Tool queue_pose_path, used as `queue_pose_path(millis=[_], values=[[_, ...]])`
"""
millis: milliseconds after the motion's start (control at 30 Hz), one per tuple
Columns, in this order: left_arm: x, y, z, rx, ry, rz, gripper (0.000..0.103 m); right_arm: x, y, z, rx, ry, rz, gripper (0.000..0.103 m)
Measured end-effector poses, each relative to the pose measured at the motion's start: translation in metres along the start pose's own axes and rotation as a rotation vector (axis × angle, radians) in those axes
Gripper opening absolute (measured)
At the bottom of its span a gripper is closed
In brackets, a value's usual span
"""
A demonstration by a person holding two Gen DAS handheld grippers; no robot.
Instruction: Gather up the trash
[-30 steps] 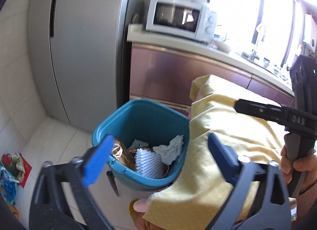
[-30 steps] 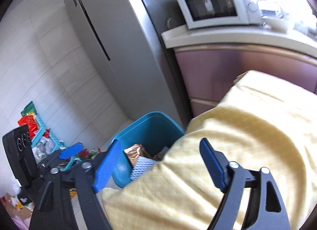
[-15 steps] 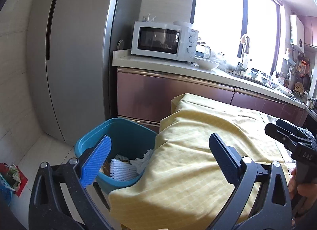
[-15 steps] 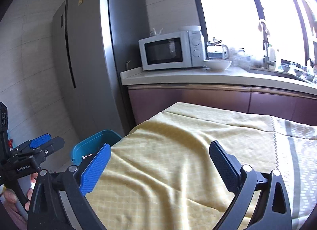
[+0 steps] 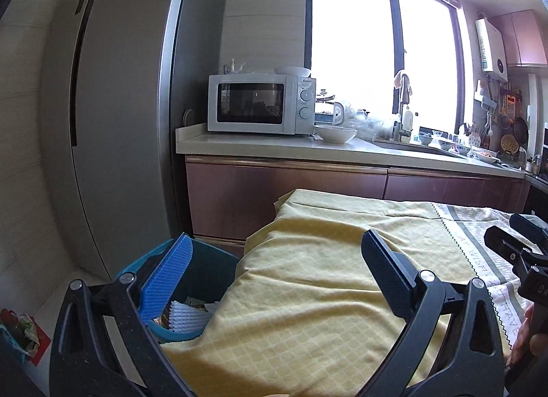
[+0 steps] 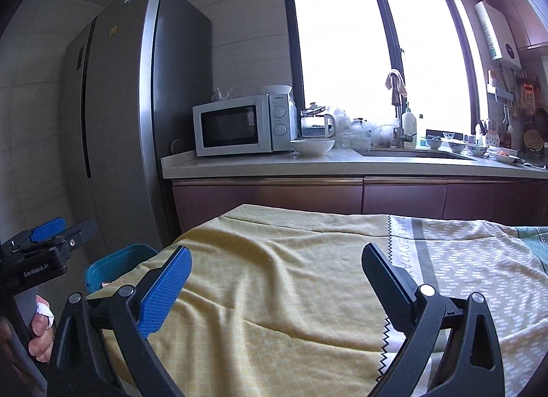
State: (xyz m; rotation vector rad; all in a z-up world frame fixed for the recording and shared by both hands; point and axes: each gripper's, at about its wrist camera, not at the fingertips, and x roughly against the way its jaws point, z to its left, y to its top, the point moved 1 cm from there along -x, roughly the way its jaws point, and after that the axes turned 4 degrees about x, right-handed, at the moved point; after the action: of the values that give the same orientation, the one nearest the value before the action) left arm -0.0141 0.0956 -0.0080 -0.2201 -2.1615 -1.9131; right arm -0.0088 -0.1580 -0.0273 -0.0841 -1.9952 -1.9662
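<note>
A blue trash bin point(image 5: 212, 280) stands on the floor at the table's left end, holding white foam netting point(image 5: 186, 320) and wrappers; the yellow tablecloth point(image 5: 325, 280) hides its right side. My left gripper point(image 5: 274, 273) is open and empty, level above the cloth's left edge, with the bin behind its left finger. In the right wrist view only the bin's rim point(image 6: 113, 261) shows past the cloth point(image 6: 291, 277). My right gripper point(image 6: 274, 280) is wide open over the cloth, nothing between its fingers. The left gripper point(image 6: 48, 236) appears at that view's left edge, held by a hand.
A tall grey fridge point(image 5: 113, 123) stands left of a counter point(image 5: 308, 152) with a microwave point(image 5: 260, 104), white bowl point(image 5: 335, 133) and sink clutter under a bright window. Colourful bags point(image 5: 20, 332) lie on the floor at far left. The right gripper's body point(image 5: 520, 260) sits at the right edge.
Both grippers have swung up and right, away from the bin toward the counter and window. The bin has slid to the lower left of both views. The right gripper's jaws stand wider.
</note>
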Motion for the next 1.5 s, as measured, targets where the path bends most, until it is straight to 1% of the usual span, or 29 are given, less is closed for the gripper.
queue_pose_path(millis=[200, 700, 1500], values=[[0.007, -0.002, -0.015, -0.018, -0.019, -0.018, 0.097, 0.011, -0.004, -0.008, -0.004, -0.031, -0.017, 0.096], [0.015, -0.002, -0.021, -0.041, -0.017, -0.073, 0.097, 0.023, -0.008, -0.017, -0.023, -0.058, -0.034, 0.096], [0.015, -0.004, -0.023, -0.053, -0.011, -0.093, 0.097, 0.028, -0.007, -0.025, -0.032, -0.067, -0.044, 0.096]])
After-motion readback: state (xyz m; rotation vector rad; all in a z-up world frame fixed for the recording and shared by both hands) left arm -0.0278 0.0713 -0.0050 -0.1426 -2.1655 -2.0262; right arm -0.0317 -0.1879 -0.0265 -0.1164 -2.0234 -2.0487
